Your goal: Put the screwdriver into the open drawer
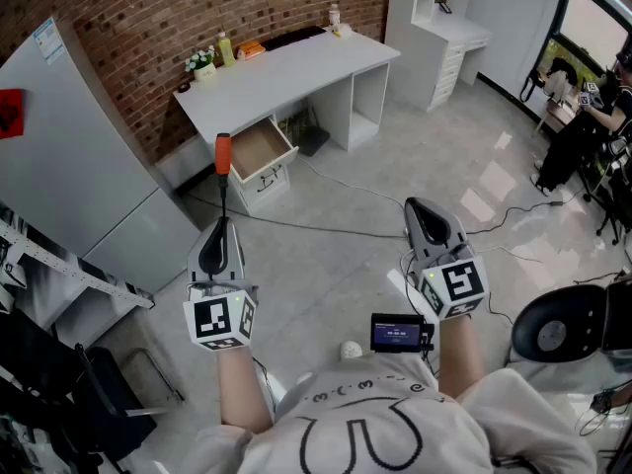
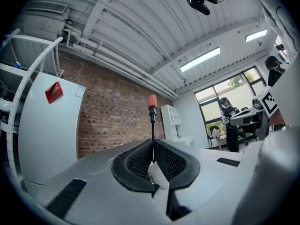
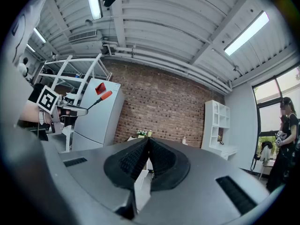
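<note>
My left gripper [image 1: 219, 233] is shut on the thin shaft of a screwdriver [image 1: 223, 171], whose orange-red handle points away toward the white desk. In the left gripper view the screwdriver [image 2: 152, 121] rises straight out from between the closed jaws of the left gripper [image 2: 153, 154]. The open drawer [image 1: 261, 150] juts from under the white desk [image 1: 286, 72], its wooden inside showing, just beyond the handle. My right gripper [image 1: 427, 221] is held over the floor to the right, shut and empty. From the right gripper view, the right gripper [image 3: 148, 149] shows closed jaws, and the screwdriver [image 3: 99, 99] appears far left.
A grey fridge [image 1: 74, 156] stands at the left by the brick wall. Bottles and flowers [image 1: 201, 61] sit on the desk's back. Cables [image 1: 355, 191] run across the floor. A black chair [image 1: 558, 329] is at the right, and a person [image 1: 602, 92] sits far right.
</note>
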The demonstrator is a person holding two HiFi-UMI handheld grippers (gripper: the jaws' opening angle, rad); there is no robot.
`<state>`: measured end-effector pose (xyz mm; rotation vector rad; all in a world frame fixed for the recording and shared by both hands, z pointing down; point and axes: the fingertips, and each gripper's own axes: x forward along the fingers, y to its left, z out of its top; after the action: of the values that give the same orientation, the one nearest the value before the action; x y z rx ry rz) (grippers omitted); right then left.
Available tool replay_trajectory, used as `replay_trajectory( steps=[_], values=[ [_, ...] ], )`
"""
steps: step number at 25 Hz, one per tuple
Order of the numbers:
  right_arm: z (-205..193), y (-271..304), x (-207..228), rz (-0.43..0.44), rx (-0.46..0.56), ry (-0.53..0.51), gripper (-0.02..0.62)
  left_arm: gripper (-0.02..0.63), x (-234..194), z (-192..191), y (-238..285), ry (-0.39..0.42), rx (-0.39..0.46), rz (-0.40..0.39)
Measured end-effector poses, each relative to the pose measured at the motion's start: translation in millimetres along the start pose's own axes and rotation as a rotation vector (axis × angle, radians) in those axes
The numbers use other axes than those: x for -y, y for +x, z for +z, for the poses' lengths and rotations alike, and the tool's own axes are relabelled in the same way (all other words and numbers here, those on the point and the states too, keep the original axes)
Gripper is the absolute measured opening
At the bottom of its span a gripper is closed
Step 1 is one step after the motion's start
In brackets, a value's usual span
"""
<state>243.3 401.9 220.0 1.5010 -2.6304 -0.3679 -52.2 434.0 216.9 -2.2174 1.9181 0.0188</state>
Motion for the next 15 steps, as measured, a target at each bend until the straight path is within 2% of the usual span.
replay_trajectory(
  steps=[5,10,15],
  values=[
    [-2,9,22,0.039,0.002,-0.009,0.018,0.021,16,6,17,0.0,0.002,0.03],
    [-12,18,48,0.031,0.009,-0.013,0.018,0.021,34,7,27,0.01,0.003,0.044],
    [-20,30,43,0.064,0.014,0.014,0.019,0.021,31,0,33,0.008,-0.012,0.067]
  ],
)
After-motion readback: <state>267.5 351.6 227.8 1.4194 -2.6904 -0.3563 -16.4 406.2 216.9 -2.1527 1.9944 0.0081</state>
